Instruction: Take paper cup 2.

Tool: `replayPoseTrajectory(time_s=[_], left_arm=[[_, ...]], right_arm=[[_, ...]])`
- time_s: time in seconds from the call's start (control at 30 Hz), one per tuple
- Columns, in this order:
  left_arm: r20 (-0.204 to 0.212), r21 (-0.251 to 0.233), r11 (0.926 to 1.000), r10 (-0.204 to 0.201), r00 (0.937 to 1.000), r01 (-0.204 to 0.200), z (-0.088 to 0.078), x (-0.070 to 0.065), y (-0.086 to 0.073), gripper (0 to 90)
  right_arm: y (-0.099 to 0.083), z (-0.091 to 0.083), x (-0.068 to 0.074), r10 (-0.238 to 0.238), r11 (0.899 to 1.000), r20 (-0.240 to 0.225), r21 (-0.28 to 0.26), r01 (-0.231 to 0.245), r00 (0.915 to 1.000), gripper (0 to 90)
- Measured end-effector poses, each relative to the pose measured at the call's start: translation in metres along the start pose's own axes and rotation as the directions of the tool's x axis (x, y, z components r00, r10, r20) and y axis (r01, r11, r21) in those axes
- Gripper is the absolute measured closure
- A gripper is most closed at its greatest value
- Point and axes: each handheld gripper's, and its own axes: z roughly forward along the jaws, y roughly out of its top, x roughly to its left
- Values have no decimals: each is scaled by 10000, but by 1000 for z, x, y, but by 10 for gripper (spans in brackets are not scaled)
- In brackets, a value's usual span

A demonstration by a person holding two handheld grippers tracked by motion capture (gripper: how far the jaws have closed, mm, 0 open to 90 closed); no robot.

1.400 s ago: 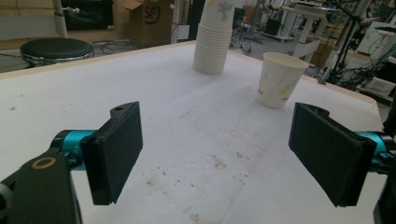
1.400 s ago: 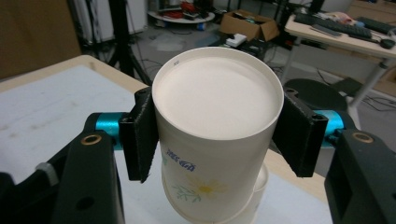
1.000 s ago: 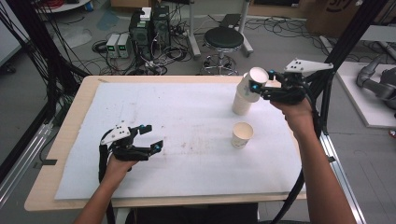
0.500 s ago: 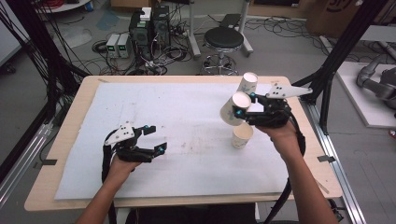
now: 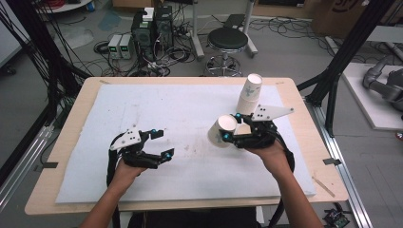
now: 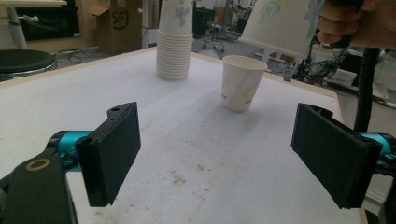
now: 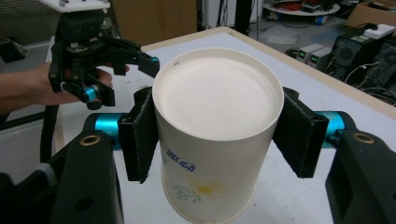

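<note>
Now lower, right claw's (image 5: 230, 129) cup (image 5: 219, 131)

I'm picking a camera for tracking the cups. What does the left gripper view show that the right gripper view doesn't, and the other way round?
Left gripper view alone: the stack of cups and the lone upright cup standing apart beside it, seen between the open jaws of the left gripper.

Right gripper view alone: the right gripper clamped on both sides of the held cup, whose closed base faces the camera.

Shared: the held cup, at the left gripper view's top edge, and the white table cover.
</note>
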Motion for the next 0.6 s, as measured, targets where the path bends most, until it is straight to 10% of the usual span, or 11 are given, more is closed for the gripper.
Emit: replayPoseTrajectory(time_s=[0.6], left_arm=[[795,198,9992,319,9963,-335,15,-14,0,156]], right_arm=[[-13,11,14,-363,9992,-556,154,372,9978,369]])
